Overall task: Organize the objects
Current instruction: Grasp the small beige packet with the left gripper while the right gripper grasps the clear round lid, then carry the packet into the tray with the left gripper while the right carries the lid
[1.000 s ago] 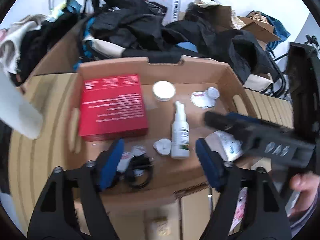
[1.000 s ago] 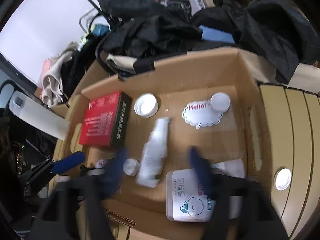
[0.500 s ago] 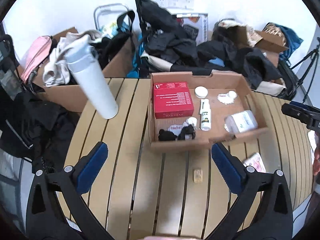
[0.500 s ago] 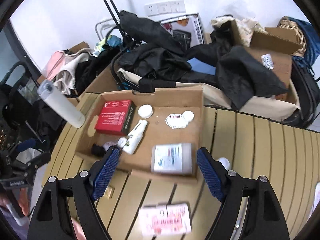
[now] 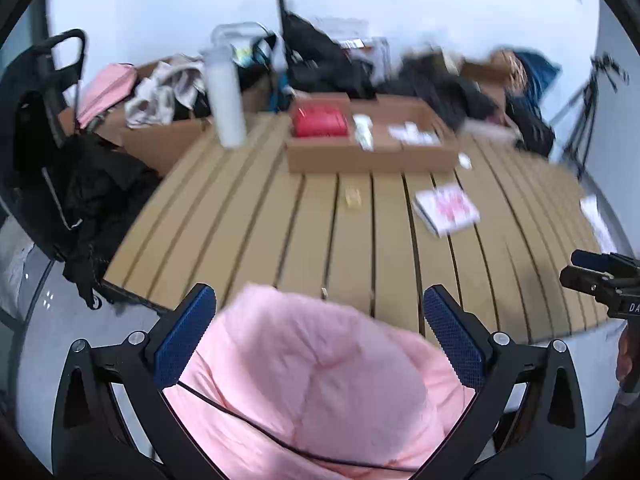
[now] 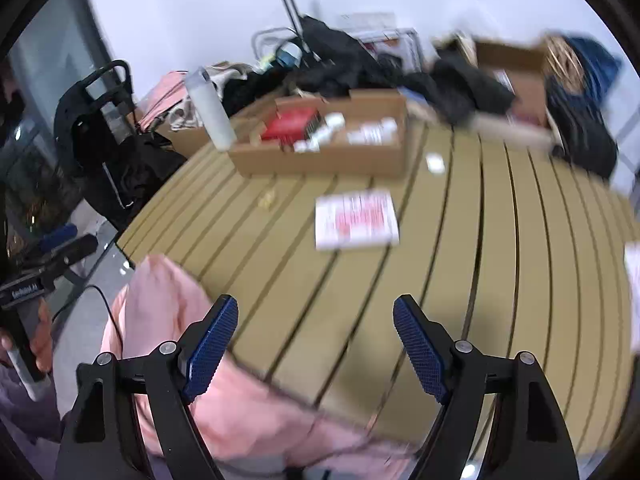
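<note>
A shallow cardboard box [image 5: 368,156] stands at the far side of the slatted wooden table [image 5: 280,232] and holds a red box [image 5: 319,121], a white spray bottle [image 5: 363,133] and small white items. It also shows in the right wrist view [image 6: 320,158]. A white-and-pink packet [image 5: 446,209] and a small tan piece [image 5: 353,197] lie on the table; the packet also shows in the right wrist view [image 6: 356,218]. My left gripper [image 5: 319,334] is open and empty, off the table's near edge above pink padded fabric [image 5: 320,384]. My right gripper [image 6: 316,344] is open and empty over the near edge.
A tall white bottle [image 5: 224,100] stands left of the box. A small white cap [image 6: 435,163] lies right of the box. Dark clothes, bags and cardboard boxes [image 5: 400,76] pile up behind the table. A black stroller [image 5: 60,128] stands at the left.
Both grippers have pulled far back from the cardboard box to the table's near edge and lowered. Both stay open and empty. Pink fabric has come into view below them.
</note>
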Available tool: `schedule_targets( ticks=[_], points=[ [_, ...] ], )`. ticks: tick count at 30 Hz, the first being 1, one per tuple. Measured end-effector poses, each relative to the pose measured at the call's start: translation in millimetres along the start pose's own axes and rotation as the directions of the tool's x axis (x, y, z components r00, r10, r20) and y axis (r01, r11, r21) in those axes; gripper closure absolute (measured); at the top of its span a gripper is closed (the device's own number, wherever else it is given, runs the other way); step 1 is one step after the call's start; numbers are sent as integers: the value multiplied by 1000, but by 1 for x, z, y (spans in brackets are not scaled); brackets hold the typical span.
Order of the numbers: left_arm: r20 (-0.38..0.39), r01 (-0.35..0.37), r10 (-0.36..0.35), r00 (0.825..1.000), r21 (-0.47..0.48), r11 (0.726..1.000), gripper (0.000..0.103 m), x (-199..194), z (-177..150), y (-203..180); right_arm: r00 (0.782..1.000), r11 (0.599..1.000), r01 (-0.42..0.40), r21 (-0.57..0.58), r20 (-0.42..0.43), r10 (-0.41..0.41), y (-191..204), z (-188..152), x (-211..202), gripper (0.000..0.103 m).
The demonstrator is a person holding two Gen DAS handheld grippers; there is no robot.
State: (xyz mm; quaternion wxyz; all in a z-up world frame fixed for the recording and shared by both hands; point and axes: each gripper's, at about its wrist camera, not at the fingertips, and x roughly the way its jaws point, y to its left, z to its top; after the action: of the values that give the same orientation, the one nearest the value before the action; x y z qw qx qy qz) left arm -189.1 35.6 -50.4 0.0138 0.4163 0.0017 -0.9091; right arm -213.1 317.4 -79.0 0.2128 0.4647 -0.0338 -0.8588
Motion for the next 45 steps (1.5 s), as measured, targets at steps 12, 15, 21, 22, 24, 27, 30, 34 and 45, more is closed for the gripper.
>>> schedule_targets(
  ticks=[12, 15, 21, 22, 24, 27, 30, 34, 45],
  points=[
    [-29, 160, -161, 986, -47, 986, 20, 101, 58, -4, 989, 990, 139, 40, 39, -140, -50, 35, 25, 20],
    [-74, 149, -153, 985, -58, 987, 28, 144, 77, -5, 987, 989, 148, 28, 63, -150, -68, 60, 38, 31],
    [-179, 95, -104, 978, -54, 994, 49, 227, 91, -15, 977, 976, 192, -100, 110, -181, -100, 124, 89, 40],
    [-192, 94, -103, 976, -58, 994, 49, 238, 91, -15, 976, 973, 198, -119, 113, -185, -104, 131, 97, 40],
    [-213, 95, -109, 971, -75, 993, 52, 251, 90, -14, 976, 967, 204, -150, 102, -191, -119, 153, 124, 40],
    [-220, 80, -94, 971, -70, 994, 62, 262, 87, -17, 977, 962, 211, -174, 72, -201, -135, 175, 160, 45],
    [-198, 46, -50, 979, -25, 999, 67, 261, 86, -24, 979, 962, 205, -180, 35, -202, -148, 190, 196, 49],
    [-196, 30, -34, 980, -20, 999, 85, 261, 87, -24, 978, 959, 207, -193, 18, -207, -152, 196, 220, 63],
    [-151, 32, -39, 988, -45, 998, 85, 206, 79, -12, 977, 960, 211, -183, 75, -200, -139, 178, 185, 73]
  ],
)
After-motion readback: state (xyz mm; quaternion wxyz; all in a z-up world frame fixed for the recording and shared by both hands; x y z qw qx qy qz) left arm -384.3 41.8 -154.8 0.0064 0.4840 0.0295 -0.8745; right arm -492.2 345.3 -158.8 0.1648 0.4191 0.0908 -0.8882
